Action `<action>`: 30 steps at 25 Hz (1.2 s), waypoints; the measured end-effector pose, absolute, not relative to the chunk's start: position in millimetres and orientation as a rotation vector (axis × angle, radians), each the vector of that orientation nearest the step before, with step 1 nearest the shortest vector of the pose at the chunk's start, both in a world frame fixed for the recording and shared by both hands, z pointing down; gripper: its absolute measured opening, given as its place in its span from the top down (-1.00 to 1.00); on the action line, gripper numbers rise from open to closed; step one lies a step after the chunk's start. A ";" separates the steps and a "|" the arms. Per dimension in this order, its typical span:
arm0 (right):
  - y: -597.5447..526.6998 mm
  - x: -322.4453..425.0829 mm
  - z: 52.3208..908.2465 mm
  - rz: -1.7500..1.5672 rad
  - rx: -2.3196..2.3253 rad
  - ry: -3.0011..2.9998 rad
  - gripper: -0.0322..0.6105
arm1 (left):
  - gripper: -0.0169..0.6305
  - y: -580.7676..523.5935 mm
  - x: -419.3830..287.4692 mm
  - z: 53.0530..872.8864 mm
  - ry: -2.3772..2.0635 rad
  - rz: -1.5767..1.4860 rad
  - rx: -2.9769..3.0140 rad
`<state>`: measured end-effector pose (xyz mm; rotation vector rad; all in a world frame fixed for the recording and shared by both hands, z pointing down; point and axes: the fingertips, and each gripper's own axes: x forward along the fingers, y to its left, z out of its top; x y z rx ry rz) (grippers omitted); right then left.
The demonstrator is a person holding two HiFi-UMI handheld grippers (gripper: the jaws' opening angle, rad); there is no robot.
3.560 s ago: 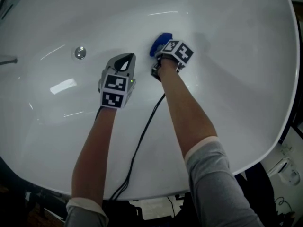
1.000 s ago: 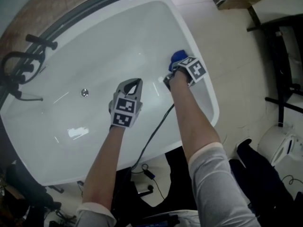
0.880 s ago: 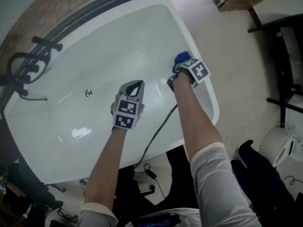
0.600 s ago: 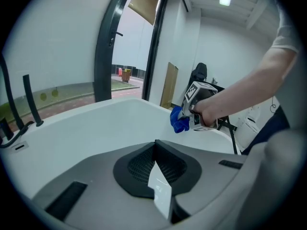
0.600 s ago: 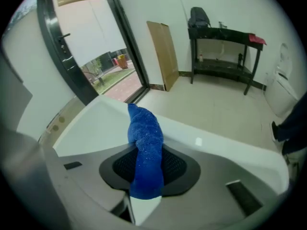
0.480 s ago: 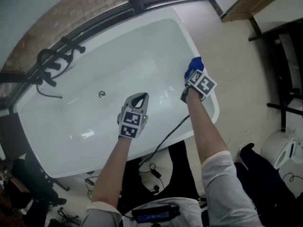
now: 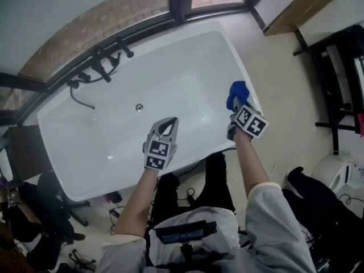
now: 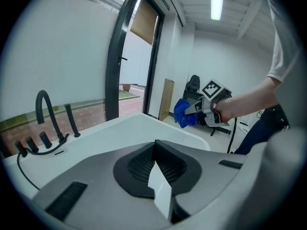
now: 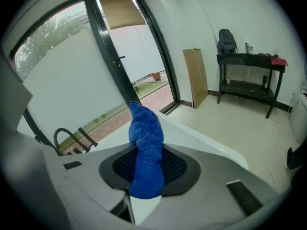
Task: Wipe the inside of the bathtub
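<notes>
From the head view, the white bathtub [image 7: 108, 129] spans upper left to centre. The left gripper [image 7: 166, 127] hovers at centre, and only its own view shows its jaws pressed together, empty. Right of centre, the right gripper [image 7: 238, 106] pinches a blue cloth [image 7: 237, 91] above the tub's right end.

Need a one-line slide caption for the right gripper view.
Right gripper shut on a blue cloth that stands up between its jaws, white bathtub and black faucet beyond.

White bathtub [image 7: 187, 67] centre; left tongs [image 7: 165, 127] over its 6 o'clock rim; right tongs [image 7: 236, 108], blue cloth [image 7: 238, 91] at tip, over 3 o'clock rim.
</notes>
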<state>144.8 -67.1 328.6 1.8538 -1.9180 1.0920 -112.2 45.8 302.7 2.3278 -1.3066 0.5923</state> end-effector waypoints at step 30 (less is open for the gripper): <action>212.5 191.9 154.2 0.562 1.412 -2.293 0.54 | 0.94 252.3 -84.9 145.4 -1.552 0.513 2.286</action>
